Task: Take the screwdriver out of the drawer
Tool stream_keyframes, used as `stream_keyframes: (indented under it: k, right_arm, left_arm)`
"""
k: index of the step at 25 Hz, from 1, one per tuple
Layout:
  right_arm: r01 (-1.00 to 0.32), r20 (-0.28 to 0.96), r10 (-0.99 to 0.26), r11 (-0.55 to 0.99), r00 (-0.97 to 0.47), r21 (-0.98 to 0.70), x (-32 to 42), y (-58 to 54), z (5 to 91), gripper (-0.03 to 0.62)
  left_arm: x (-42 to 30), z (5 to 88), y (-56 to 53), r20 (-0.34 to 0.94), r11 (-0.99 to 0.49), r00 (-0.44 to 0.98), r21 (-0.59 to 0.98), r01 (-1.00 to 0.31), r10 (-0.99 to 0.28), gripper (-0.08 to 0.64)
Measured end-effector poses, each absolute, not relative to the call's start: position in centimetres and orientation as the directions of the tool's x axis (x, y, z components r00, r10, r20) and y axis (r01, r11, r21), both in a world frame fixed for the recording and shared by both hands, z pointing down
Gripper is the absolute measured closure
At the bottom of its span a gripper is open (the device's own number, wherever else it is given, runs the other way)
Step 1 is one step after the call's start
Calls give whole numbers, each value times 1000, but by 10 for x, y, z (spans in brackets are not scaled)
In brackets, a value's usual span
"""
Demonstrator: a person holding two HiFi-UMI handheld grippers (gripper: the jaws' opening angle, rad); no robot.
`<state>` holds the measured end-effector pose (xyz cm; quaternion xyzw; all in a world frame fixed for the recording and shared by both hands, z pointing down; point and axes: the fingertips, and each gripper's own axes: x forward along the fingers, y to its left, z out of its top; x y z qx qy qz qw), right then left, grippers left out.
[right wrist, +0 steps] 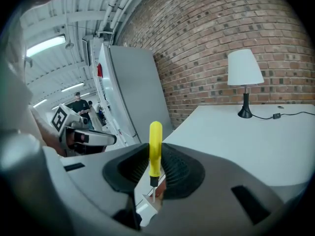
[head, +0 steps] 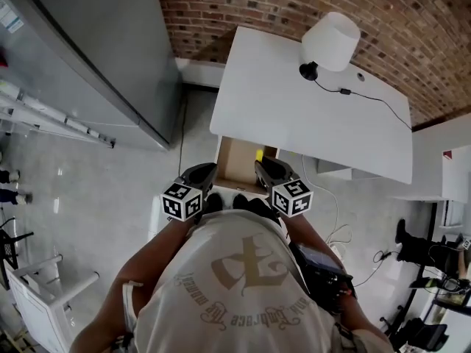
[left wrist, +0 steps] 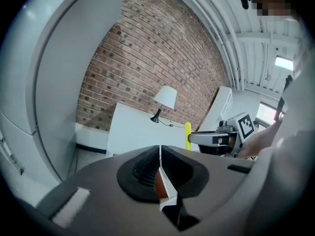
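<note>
The yellow-handled screwdriver point(right wrist: 155, 146) stands upright between my right gripper's point(right wrist: 155, 161) jaws, handle up and thin metal tip down. In the head view its yellow handle point(head: 259, 154) shows just above the right gripper point(head: 265, 168), over the open drawer point(head: 237, 160) with a brown inside under the white table point(head: 309, 116). My left gripper point(head: 204, 170) hovers at the drawer's left front corner. In its own view the left gripper point(left wrist: 160, 154) has its jaws together with nothing held, and the screwdriver point(left wrist: 187, 134) shows held by the right gripper point(left wrist: 216, 138) across from it.
A white lamp point(head: 331, 43) with a black cable stands on the table's far end. A tall grey cabinet point(head: 96, 50) rises at the left and a brick wall point(head: 294, 2) runs behind. A white stool point(head: 37, 293) stands on the floor at lower left.
</note>
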<state>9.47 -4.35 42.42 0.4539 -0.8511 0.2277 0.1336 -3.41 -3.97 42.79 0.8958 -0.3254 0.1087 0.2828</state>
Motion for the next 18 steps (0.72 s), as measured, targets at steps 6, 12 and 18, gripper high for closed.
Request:
stream_keyframes:
  k: [6, 12, 18]
  right_arm:
    - [-856, 424, -744, 433, -516, -281, 101, -31, 416, 525]
    - [-883, 430, -773, 375, -466, -282, 109, -23, 416, 525]
    - [-902, 444, -788, 334, -426, -272, 115, -17, 419, 526]
  left_arm:
    - [-20, 418, -44, 374, -689, 806, 423, -588, -459, 546]
    - [-18, 419, -48, 367, -699, 827, 446, -559, -426, 546]
    - [-18, 428, -53, 364, -700, 838, 465, -542, -407, 545]
